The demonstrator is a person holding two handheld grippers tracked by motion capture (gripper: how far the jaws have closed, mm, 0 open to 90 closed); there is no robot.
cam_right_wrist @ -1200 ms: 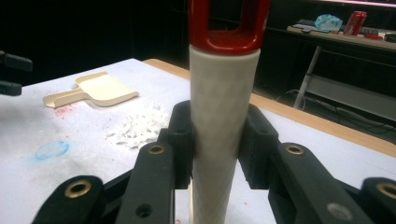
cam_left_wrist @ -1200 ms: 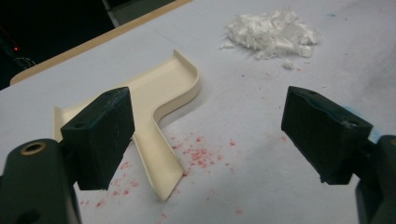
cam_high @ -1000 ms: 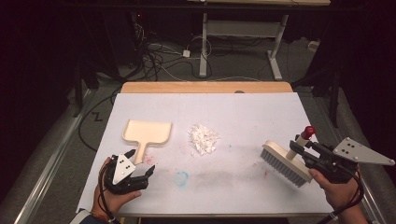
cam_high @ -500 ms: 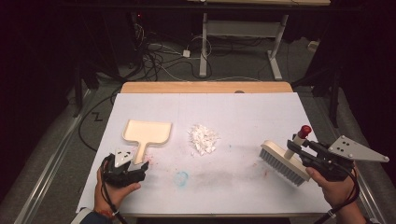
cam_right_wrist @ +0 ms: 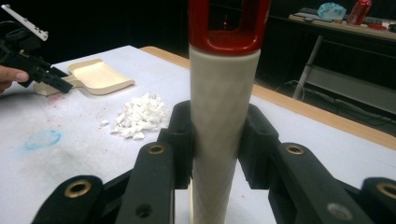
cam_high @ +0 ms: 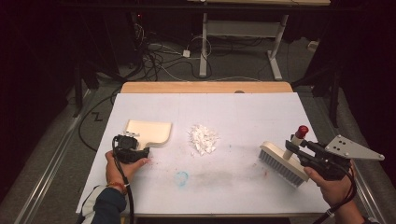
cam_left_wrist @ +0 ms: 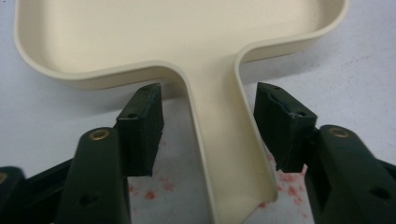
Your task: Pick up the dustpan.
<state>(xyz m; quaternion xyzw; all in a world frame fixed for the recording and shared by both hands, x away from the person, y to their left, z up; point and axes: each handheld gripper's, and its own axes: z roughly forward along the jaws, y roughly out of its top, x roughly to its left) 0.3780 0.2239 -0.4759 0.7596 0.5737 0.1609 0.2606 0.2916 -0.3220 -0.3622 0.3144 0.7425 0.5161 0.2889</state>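
A cream dustpan (cam_high: 148, 131) lies flat at the table's left, its handle pointing toward the person. My left gripper (cam_high: 135, 151) stands open with one jaw on each side of the dustpan's handle (cam_left_wrist: 219, 154), small gaps showing on both sides. A white brush (cam_high: 280, 163) with grey bristles rests at the right, its red-capped handle (cam_high: 299, 135) upright. My right gripper (cam_high: 304, 151) is shut on the brush handle (cam_right_wrist: 224, 116). A pile of white scraps (cam_high: 203, 139) sits mid-table between the dustpan and the brush.
The white table cover (cam_high: 233, 112) carries a blue smudge (cam_high: 181, 177) near the front and red specks by the left hand. A wooden edge (cam_high: 205, 87) runs along the far side. Cables and desk legs (cam_high: 203, 42) lie on the dark floor beyond.
My left gripper has moved forward from the front edge to the dustpan's handle and now straddles it. The right gripper still holds the brush, nearly in place.
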